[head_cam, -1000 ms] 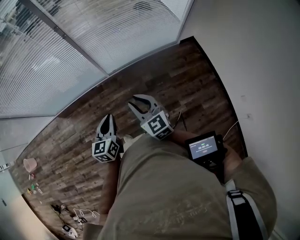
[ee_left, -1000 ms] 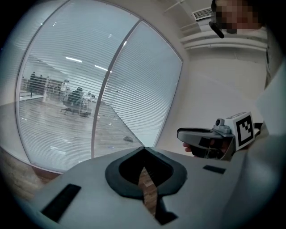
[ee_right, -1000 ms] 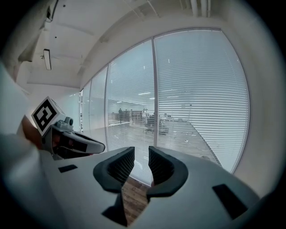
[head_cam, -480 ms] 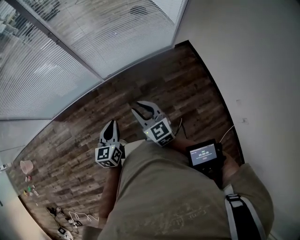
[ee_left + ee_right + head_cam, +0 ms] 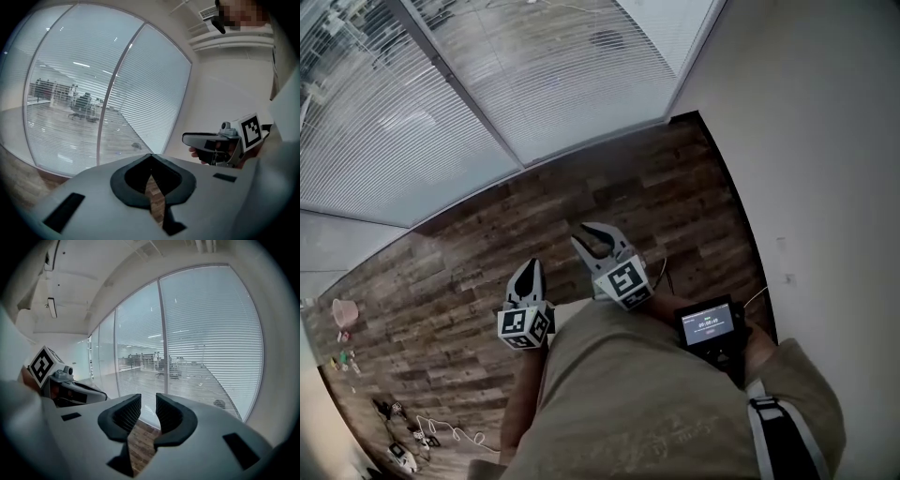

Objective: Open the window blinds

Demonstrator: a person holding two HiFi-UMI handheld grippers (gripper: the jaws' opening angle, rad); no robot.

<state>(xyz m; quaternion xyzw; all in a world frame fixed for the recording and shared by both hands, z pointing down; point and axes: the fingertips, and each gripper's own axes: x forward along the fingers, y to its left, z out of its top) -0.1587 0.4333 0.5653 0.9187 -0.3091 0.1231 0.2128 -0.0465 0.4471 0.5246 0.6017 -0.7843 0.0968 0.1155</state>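
The window blinds [image 5: 534, 84] hang lowered over a glass wall with grey frame posts, well ahead of both grippers. Through the slats a room with chairs shows in both gripper views, where the blinds [image 5: 140, 103] [image 5: 211, 343] fill the background. My left gripper [image 5: 530, 266] is held low over the wooden floor, its jaws shut with nothing between them [image 5: 150, 158]. Just to its right, my right gripper [image 5: 595, 236] stands open and empty [image 5: 148, 405]. Neither gripper touches the blinds. Each gripper shows at the side of the other's view.
A white wall [image 5: 825, 141] runs along the right and meets the blinds at a corner. A small device with a lit screen [image 5: 709, 323] sits at the person's right side. Cables and small clutter [image 5: 398, 441] lie on the wooden floor [image 5: 487, 244] at lower left.
The person has shifted a little over the floor toward the blinds, carrying both grippers along. The left jaws stay shut and the right jaws stay open.
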